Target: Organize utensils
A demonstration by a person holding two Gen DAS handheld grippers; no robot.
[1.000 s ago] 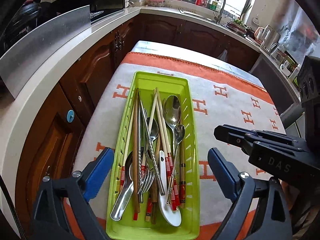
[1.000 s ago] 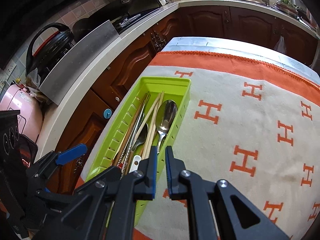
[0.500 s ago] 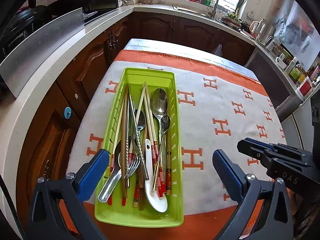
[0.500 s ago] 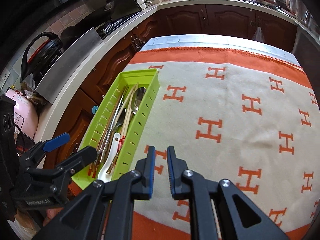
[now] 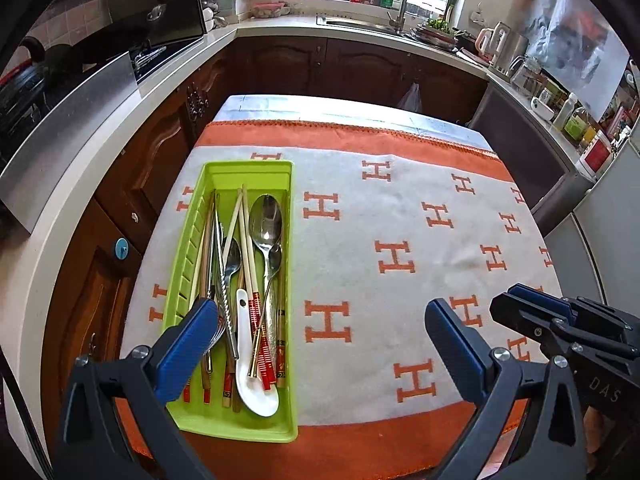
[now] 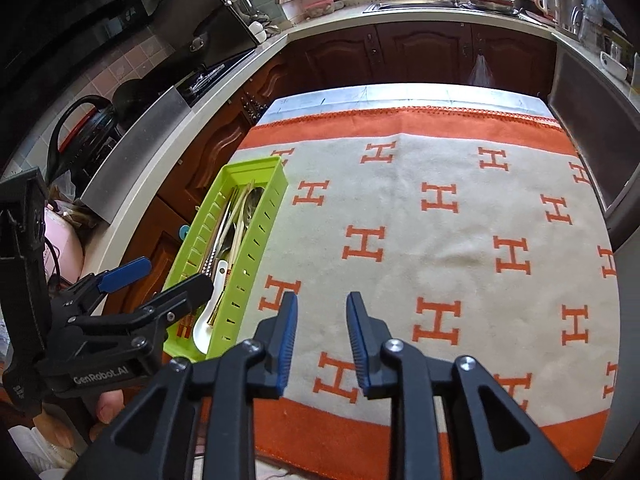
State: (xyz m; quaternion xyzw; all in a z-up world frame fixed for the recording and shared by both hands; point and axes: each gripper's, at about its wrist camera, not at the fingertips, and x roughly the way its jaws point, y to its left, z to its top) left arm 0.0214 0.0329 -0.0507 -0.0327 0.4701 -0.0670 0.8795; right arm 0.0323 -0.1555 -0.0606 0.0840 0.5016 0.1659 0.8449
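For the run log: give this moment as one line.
left gripper: open, empty | right gripper: jaws just opening, empty | green tray: on cloth, holds spoons, chopsticks, fork

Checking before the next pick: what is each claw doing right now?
Left claw: wide open, holding nothing.
Right claw: part open, jaws just been opening, nothing between them.

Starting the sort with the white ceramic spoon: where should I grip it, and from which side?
Likely the handle of the white ceramic spoon, from above, jaws across its width. It is narrow and lies on top, hole end pointing up the green tray; chopsticks cross the bowl's edge.
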